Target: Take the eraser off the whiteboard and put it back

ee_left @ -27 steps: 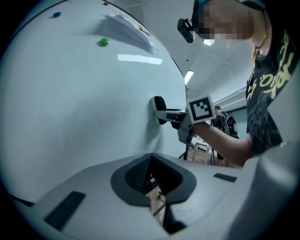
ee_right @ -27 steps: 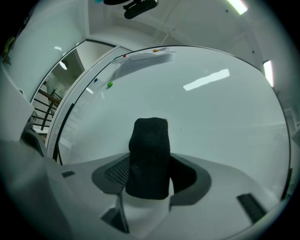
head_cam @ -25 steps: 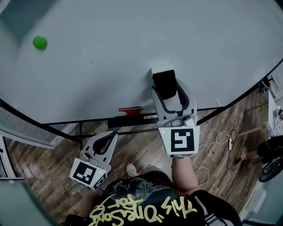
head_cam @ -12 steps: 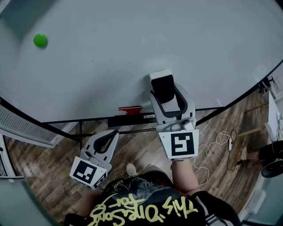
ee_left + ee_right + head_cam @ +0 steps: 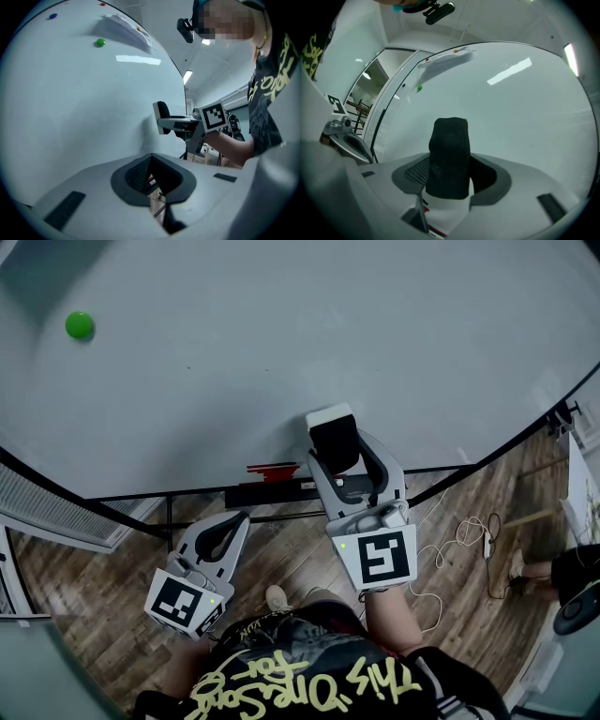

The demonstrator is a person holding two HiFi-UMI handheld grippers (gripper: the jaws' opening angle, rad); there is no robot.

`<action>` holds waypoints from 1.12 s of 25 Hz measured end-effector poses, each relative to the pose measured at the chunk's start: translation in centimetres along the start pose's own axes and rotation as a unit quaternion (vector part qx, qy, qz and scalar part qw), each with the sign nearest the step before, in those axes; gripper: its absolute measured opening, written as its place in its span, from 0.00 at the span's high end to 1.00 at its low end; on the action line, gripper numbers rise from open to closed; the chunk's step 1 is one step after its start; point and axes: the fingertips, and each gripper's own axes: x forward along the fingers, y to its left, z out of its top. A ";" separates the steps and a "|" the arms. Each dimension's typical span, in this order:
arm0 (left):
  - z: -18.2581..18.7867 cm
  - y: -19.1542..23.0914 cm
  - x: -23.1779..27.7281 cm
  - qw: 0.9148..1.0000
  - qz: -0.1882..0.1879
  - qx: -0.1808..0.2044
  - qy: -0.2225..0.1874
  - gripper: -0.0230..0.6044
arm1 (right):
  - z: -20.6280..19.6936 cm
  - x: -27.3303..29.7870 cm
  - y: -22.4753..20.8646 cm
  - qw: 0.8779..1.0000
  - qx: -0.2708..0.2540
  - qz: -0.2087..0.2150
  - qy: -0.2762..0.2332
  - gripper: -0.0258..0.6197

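The eraser [image 5: 334,435], white with a black felt face, is clamped between the jaws of my right gripper [image 5: 342,454], which is shut on it. It is held low on the whiteboard [image 5: 281,334], just above the bottom rail; I cannot tell if it touches the board. In the right gripper view the eraser [image 5: 449,159] stands up between the pads. The left gripper view shows the eraser [image 5: 161,117] from the side, next to the board. My left gripper [image 5: 242,519] hangs below the board over the floor, shut and holding nothing.
A green magnet [image 5: 80,325] sticks to the board at upper left. The black tray rail [image 5: 272,495] under the board carries a red item [image 5: 274,471]. White cables [image 5: 469,540] lie on the wooden floor at right. A grille [image 5: 47,512] runs along the left.
My right gripper has slid left and lower along the board with the eraser in it. The left gripper has barely moved.
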 end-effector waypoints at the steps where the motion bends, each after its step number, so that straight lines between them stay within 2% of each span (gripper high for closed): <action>1: 0.1 0.0 0.1 1.000 0.000 0.001 -0.001 0.95 | 0.0 -0.1 0.2 1.000 0.004 0.004 0.000 0.58; 14: 0.6 -0.4 0.5 1.000 -0.003 0.014 0.000 0.95 | -1.9 -2.0 2.2 0.999 0.019 0.044 0.016 0.58; 28: 0.8 -0.6 1.1 1.000 -0.009 0.018 0.001 0.95 | -3.6 -2.9 2.5 0.997 0.028 0.054 0.036 0.58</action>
